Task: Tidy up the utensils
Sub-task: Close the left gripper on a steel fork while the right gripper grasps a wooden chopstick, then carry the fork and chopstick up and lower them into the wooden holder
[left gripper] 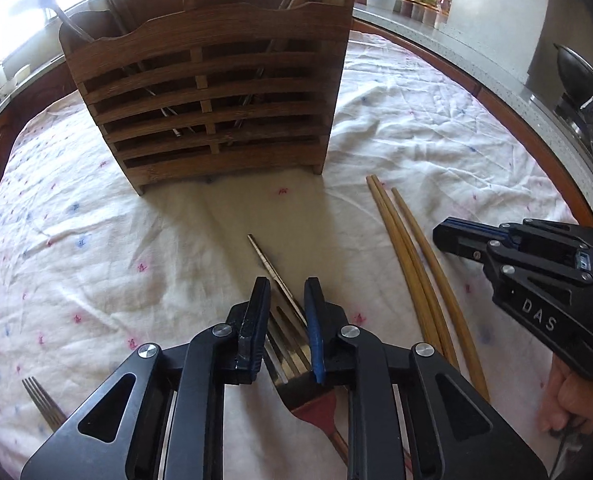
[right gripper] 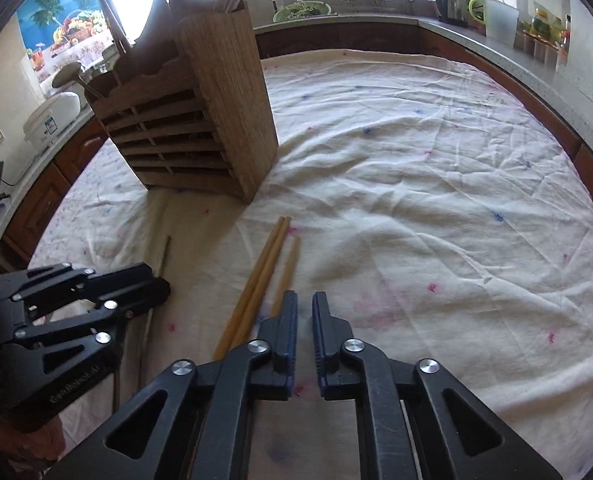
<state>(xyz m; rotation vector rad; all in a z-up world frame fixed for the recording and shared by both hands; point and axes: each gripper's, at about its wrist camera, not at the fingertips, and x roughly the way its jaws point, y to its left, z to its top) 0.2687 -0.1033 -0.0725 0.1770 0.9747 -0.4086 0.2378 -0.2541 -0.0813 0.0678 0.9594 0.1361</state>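
Thing: steel fork with red-brown wooden handle (left gripper: 292, 364) lay flat on the white spotted cloth (left gripper: 116, 260) | Left gripper (left gripper: 286, 300): jaws nearly shut around its prongs | Right gripper (right gripper: 304, 320): shut, empty, beside three tan wooden chopsticks (right gripper: 256, 280); read "DAS" | Brown slatted wooden holder (left gripper: 212, 96) stood behind.

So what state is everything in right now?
Left tool: closed on the fork.
Right tool: closed, empty.
Fork: flat on the cloth, gripped.
Wooden chopsticks: lying loose on the cloth.
Utensil holder: upright, partly filled.
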